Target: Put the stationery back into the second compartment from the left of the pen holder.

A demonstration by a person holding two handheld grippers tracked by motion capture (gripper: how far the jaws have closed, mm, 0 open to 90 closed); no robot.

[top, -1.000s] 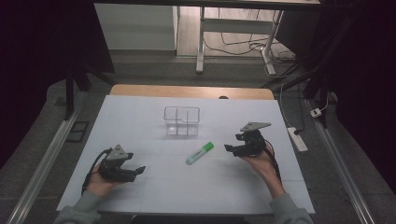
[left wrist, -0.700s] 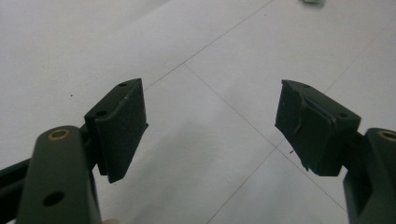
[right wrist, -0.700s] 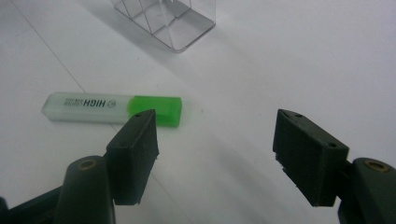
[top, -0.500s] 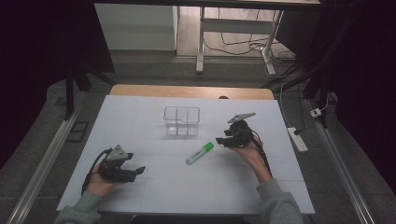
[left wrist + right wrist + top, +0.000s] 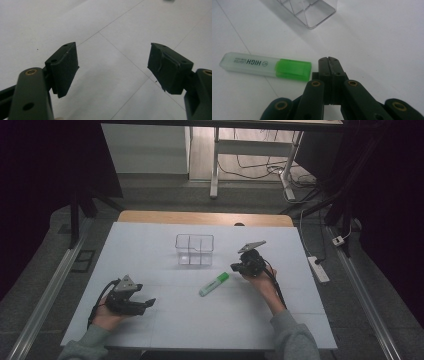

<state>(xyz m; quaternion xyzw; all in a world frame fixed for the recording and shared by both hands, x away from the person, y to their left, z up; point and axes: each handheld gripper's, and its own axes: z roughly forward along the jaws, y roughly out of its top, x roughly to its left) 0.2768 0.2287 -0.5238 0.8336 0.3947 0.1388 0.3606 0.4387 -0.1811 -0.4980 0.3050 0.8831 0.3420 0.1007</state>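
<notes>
**A:** Where did you have your right gripper (image 5: pixel 238 267) at that point?

**B:** You held it over the white counter (image 5: pixel 165 330), just beside the green highlighter (image 5: pixel 213 284), at its green cap end. In the right gripper view the gripper's (image 5: pixel 328 60) jaws had just been closing and stood pressed flat together with nothing between them; the highlighter (image 5: pixel 265 66) lay to their left, close to the tips but not caught by them.

**A:** And the highlighter itself?

**B:** It lay flat on the counter, slantwise, in front of the clear plastic organiser (image 5: pixel 194 249) and apart from it. The pale barrel with its dark lettering pointed away from your gripper. A corner of the organiser (image 5: pixel 312 11) stood beyond the highlighter in the right gripper view, its inner dividers visible through the wall.

**A:** What about my left gripper (image 5: pixel 148 304)?

**B:** You rested it low near the counter's front left corner, well apart from the highlighter. In the left gripper view the gripper's (image 5: pixel 112 67) jaws stood wide apart, with bare counter (image 5: pixel 120 30) between them and no hold on anything.
</notes>
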